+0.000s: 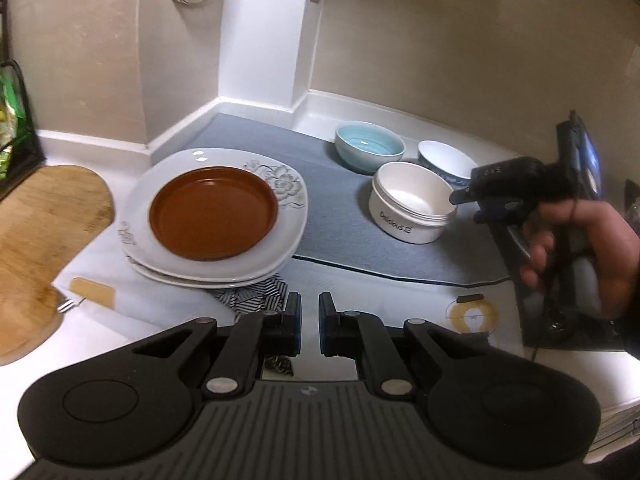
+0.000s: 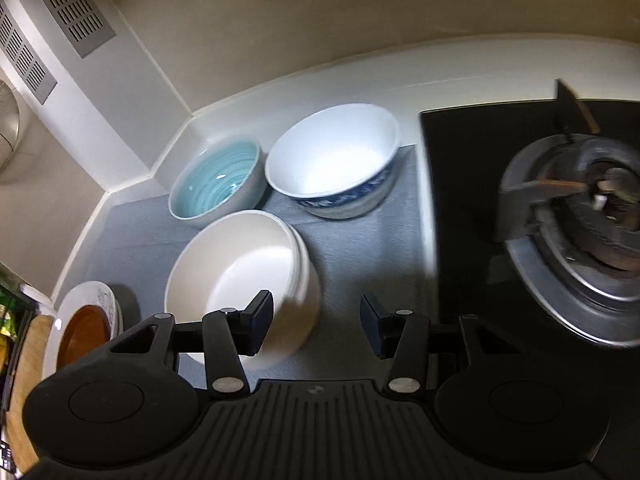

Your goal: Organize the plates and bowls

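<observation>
Just left of the open right claw point(image 2: 316, 322) sits the white bowl point(image 2: 236, 276).

I see a white countertop point(image 1: 352, 280) carrying a grey mat point(image 1: 340, 208) with three bowls on it, a stack of white plates point(image 1: 224, 268), a wooden cutting board point(image 1: 44, 220) and a black gas hob point(image 2: 480, 160).

I see the stove burner point(image 2: 576, 240) smeared by blur, and the brown plate point(image 2: 82, 336) half hidden behind my right gripper's body.
</observation>
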Demonstrator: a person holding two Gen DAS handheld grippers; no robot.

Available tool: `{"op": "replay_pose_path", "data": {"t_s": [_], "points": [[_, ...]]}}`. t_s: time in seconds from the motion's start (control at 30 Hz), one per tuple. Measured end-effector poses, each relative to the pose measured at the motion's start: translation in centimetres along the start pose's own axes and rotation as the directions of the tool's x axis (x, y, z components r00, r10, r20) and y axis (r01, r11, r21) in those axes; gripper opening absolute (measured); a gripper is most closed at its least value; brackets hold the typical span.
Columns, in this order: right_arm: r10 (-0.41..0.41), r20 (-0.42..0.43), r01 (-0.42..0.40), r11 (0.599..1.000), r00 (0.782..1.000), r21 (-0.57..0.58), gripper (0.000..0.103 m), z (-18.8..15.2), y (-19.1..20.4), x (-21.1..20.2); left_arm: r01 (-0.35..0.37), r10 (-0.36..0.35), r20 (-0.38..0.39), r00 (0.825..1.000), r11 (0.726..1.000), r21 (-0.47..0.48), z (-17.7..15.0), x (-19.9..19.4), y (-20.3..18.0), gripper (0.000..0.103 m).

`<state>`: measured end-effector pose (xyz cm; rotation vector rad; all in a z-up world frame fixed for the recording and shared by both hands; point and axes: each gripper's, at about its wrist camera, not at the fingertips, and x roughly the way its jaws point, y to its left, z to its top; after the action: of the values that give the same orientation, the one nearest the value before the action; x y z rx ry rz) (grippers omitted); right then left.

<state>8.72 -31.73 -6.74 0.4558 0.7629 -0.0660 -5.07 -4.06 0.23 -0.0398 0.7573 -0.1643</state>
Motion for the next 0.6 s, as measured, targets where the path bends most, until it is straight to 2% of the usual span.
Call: {"op": "replay_pose_path", "data": {"t_s": [0.27,0.33,0.4,0.6], "points": [[0.032,-0.06,-0.032,0.999,0.998,0.008,0.051,0.6,-0.1,1.9,-0.07,0.07,0.019,0.997,0.997,-0.032,-0.3,-1.6,0.0,0.009],[0.045,-0.058,-0.045,0.999,0.997,0.002,0.042,0.6,-0.1,1.8,-0.065,0.066,0.018,0.998,0.997,-0.041,-0.4,-1.6,-0.2,0.009],[0.069,-0.061,-0.069,0.998,0.996,-0.01,0.026,0.4,0.1,1.5,-0.059,0.059,0.014,0.998,0.997,-0.044,-0.5,-1.6,-0.5,0.009],[0.083,-0.066,-0.085,0.996,0.994,-0.028,0.022,-0.6,0.5,0.1,-0.029,0.029,0.014,0.999,0.999,-0.026,-0.6,-1.4,-2.0,0.009]]}}
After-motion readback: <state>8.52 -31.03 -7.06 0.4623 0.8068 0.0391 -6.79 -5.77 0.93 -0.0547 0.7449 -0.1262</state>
